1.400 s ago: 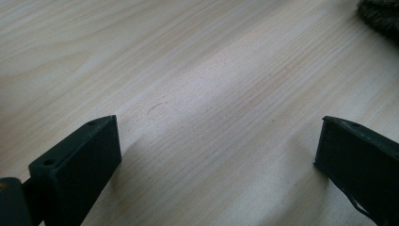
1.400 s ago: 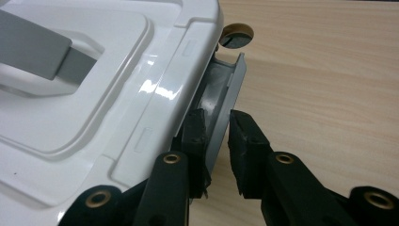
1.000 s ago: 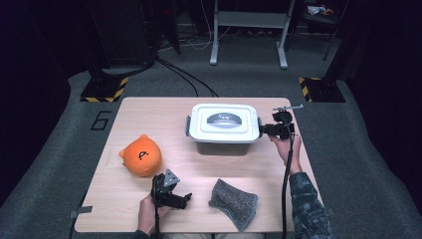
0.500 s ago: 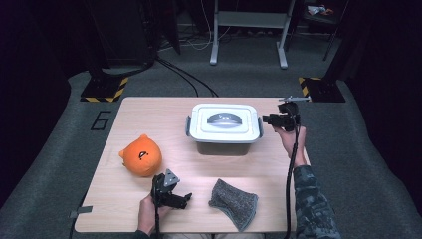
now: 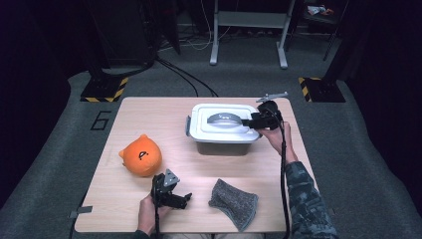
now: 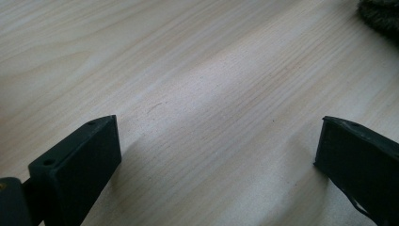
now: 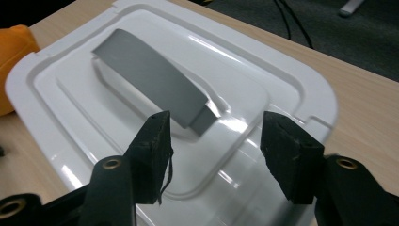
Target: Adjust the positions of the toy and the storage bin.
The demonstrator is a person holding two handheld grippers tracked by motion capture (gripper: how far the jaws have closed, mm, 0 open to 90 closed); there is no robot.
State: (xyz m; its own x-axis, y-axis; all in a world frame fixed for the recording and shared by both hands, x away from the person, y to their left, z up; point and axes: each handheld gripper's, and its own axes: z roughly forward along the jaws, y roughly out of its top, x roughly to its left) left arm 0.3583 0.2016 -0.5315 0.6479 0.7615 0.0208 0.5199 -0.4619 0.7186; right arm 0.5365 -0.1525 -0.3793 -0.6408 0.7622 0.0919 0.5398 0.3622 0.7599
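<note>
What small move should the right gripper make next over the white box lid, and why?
Probably ease forward and down so the jaws straddle the grey handle: the right gripper hangs open over the white lid, with the handle's near end just ahead of its jaws and nothing gripped.

Change over the last second. The right gripper, previously held off the right-hand edge of the white lidded box, has travelled leftward and now reaches over the lid. Its jaws, set apart, now point at the near end of the grey handle, which lies just ahead of and between the two fingertips without visible contact. The person's right hand and forearm have followed, extending further toward the box, and the trailing cable has shifted with them.
</note>
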